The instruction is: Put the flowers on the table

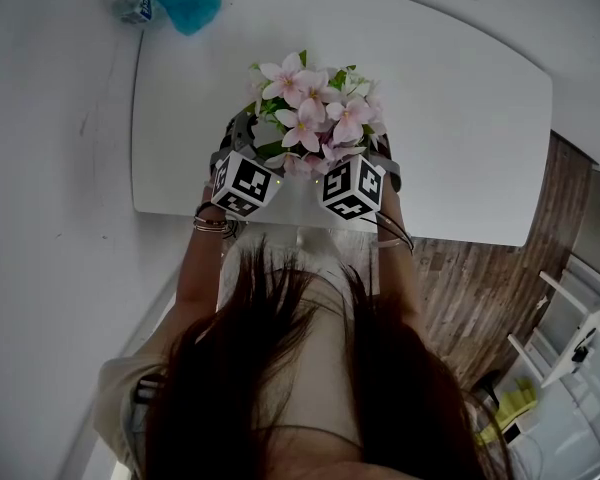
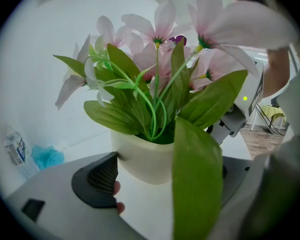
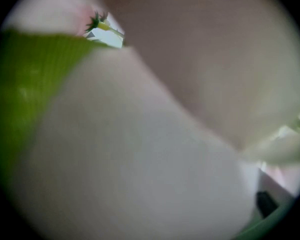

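Your left hand-held gripper (image 2: 159, 178) grips the cream pot (image 2: 142, 161) of pink flowers (image 1: 315, 113). Its left pad (image 2: 97, 179) presses the pot's side, and a leaf hides its right jaw. Your right hand-held gripper (image 1: 360, 180) flanks the blooms just to the right. Petals crowd its camera, so its jaws' state stays unreadable. Under both lies the white worktop (image 1: 460, 118). Far ahead-left stands 1 bottle (image 1: 132, 4).

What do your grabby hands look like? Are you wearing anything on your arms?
The left gripper is smooth grey, with a dark pad that has a mesh pattern. Each gripper carries a white cube printed with black square markers: the left cube and the right cube. The left wrist wears bracelets, the right wrist thin bands.
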